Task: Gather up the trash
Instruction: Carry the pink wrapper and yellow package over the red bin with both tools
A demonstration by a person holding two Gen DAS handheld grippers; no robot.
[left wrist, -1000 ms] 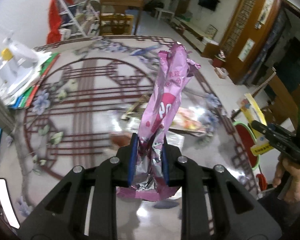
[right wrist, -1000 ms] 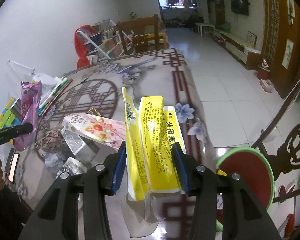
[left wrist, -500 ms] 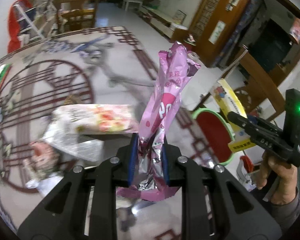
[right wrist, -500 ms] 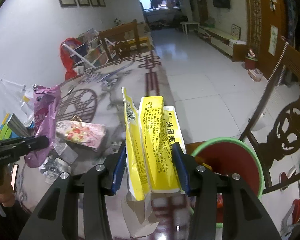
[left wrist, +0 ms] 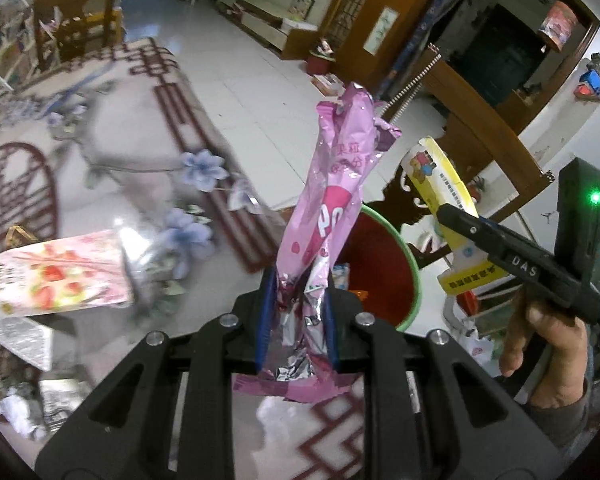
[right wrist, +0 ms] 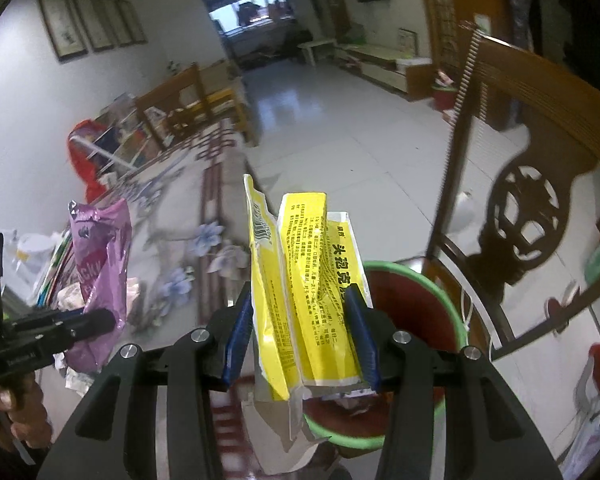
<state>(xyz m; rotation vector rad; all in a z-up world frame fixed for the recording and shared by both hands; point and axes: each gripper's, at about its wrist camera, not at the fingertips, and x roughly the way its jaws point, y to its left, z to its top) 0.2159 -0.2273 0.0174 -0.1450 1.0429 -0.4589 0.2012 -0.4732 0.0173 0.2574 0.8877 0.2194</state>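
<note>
Because the round red bin with the green rim [right wrist: 428, 304] waits just ahead, a crinkly pink foil wrapper [left wrist: 328, 224] is pinched in the left tongs [left wrist: 296, 320] and a flat yellow paper packet [right wrist: 308, 300] in the right tongs [right wrist: 300, 344], so both can be dropped in.

both wrappers carried from table [left wrist: 112, 152] to bin [right wrist: 428, 300]
</note>
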